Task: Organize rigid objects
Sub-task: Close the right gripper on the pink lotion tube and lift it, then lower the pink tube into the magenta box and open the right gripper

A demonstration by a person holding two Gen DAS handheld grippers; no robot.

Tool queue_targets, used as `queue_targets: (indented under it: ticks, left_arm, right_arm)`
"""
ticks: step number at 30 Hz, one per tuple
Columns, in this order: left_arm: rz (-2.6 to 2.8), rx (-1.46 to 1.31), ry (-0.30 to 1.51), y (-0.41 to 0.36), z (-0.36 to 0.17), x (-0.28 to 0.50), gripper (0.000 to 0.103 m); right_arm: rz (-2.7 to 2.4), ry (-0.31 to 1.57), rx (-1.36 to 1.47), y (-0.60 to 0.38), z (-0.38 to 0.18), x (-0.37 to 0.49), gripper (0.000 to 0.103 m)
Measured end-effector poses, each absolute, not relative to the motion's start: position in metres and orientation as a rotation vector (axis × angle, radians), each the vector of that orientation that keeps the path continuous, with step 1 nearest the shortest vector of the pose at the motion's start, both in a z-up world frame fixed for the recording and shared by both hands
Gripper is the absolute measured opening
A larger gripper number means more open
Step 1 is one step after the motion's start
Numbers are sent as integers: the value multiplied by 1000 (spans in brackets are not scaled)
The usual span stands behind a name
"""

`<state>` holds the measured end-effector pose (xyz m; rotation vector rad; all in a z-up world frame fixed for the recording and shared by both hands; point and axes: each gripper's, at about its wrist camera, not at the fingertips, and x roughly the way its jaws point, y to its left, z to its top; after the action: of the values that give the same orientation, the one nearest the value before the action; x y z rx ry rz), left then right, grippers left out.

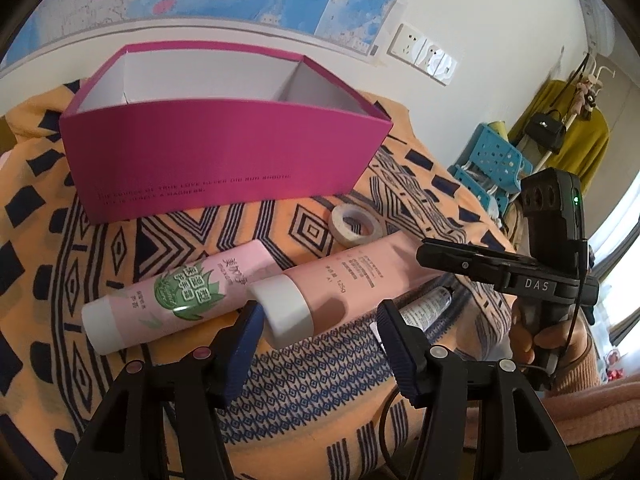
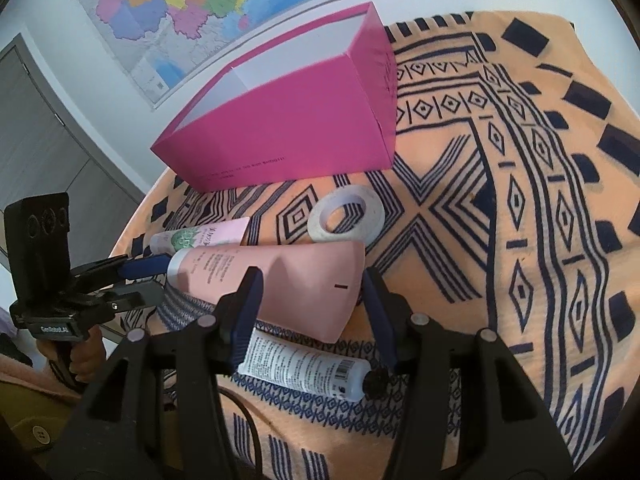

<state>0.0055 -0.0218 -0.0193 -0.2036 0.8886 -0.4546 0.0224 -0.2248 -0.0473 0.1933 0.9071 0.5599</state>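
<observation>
Left claw (image 1: pixel 320 336) spread wide at white cap of large pink plastic tube (image 1: pixel 344 280); right claw (image 2: pixel 310 300) spread astride its crimped tail, two-ended lift likely. Open magenta cardboard box (image 1: pixel 224 156) waits behind as probable destination.

Magenta box (image 1: pixel 224 152): matt card, white smooth lining. Patterned cloth (image 2: pixel 460 208): soft woven textile. Pink tube (image 2: pixel 280 280): smooth plastic, satin sheen; white cap (image 1: pixel 286 312) matt. Tape roll (image 2: pixel 346 216): seemingly paper, dull. Gripper pads (image 1: pixel 248 344): ribbed blue, possibly rubber.
</observation>
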Motion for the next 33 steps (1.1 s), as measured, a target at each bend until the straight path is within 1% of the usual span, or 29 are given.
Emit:
queue_targets:
  ticks: [18,33]
  left_arm:
    - [-422,-195,768,-12,16,13,59]
    - [-379,-139,690,-9,43,35,59]
  right_arm:
    - [599,778,143,-215,-2,27,54]
    - [633,675,118,-206,34,51,54]
